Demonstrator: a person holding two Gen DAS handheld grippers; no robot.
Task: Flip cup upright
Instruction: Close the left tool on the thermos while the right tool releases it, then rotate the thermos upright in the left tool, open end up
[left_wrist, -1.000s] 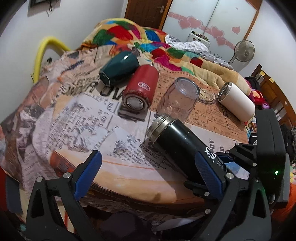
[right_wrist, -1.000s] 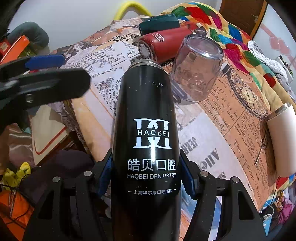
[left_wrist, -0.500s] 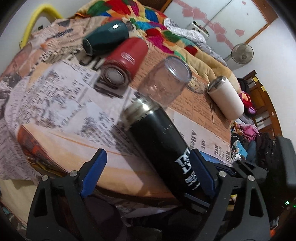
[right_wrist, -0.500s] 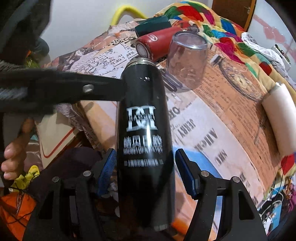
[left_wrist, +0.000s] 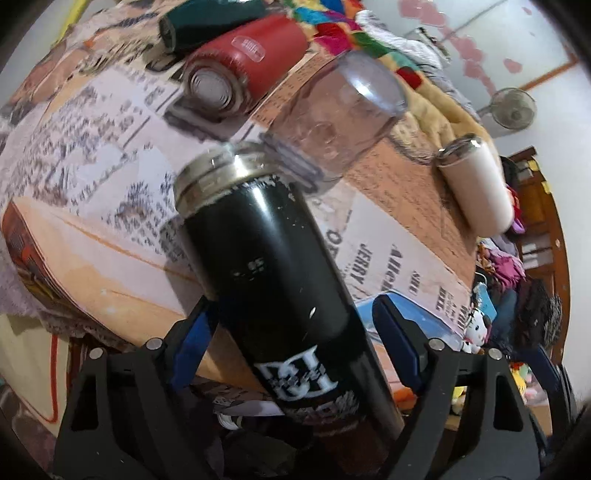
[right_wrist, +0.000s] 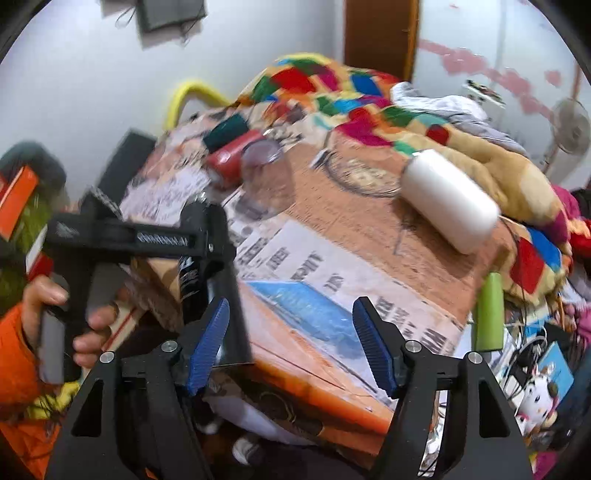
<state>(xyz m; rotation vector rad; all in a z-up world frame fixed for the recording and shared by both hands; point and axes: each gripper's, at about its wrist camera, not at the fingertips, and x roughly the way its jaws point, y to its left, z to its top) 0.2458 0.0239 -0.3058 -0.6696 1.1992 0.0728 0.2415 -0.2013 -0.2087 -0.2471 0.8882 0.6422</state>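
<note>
A black steel flask (left_wrist: 273, 280) with white lettering sits between the blue pads of my left gripper (left_wrist: 295, 325), tilted, its silver rim toward the table. The left pad touches it; a gap shows at the right pad (left_wrist: 397, 334). In the right wrist view the left gripper (right_wrist: 129, 236) holds the flask (right_wrist: 218, 280) at the table's near-left edge. My right gripper (right_wrist: 291, 343) is open and empty, off the flask.
On the newspaper-covered table (left_wrist: 406, 192) lie a red cup (left_wrist: 243, 62), a dark green cup (left_wrist: 207, 18), a clear glass (left_wrist: 336, 114) and a white cup (left_wrist: 476, 184). A green tube (right_wrist: 487, 314) sits at the table's right edge. A quilt lies behind.
My right gripper let go of the black flask and drew back to the right. My left gripper moved in around the flask and now holds it.
</note>
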